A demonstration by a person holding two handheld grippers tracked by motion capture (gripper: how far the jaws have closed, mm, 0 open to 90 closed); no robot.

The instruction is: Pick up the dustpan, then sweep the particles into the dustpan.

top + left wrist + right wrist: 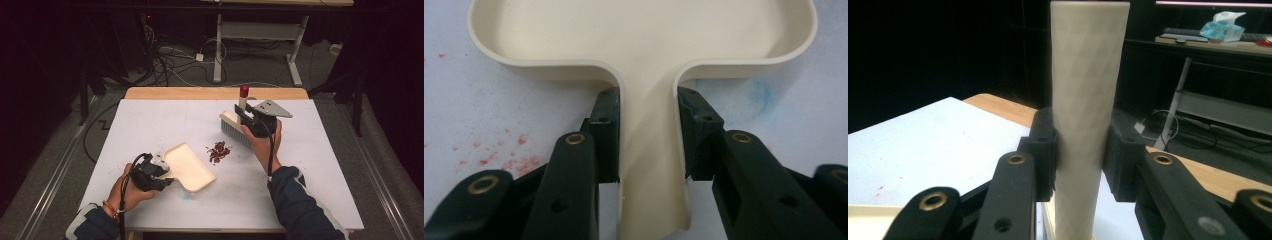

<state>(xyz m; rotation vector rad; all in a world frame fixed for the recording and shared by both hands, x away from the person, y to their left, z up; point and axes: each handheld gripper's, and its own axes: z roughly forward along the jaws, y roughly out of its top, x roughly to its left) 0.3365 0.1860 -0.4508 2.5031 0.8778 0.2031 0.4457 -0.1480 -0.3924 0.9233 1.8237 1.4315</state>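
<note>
Dark room, cables on the floor behind; white table [150,125] w/ a wooden far edge, faint red smears on it in the left gripper view; going L to R: my left gripper [159,175] sits near the front-left, jaws pinched on the handle of the cream dustpan [192,167], pads [605,135] pressed to both sides of the neck; pan lies flat, open mouth turned toward the middle, nothing in it that I can see; just beside its lip, mid-table, a small pile of dark red crumbs [218,151], a few strays around it; right of that, my right gripper [248,122] clamps the pale handle of the brush [235,131], red cap up top, bristles down on the far side of the pile. I judge the step as lining up for the sweep, not yet started; next move calls for dragging the bristles through the crumbs toward the pan mouth, low & steady, while the left keeps the lip flat on the table so nothing slips under.
</note>
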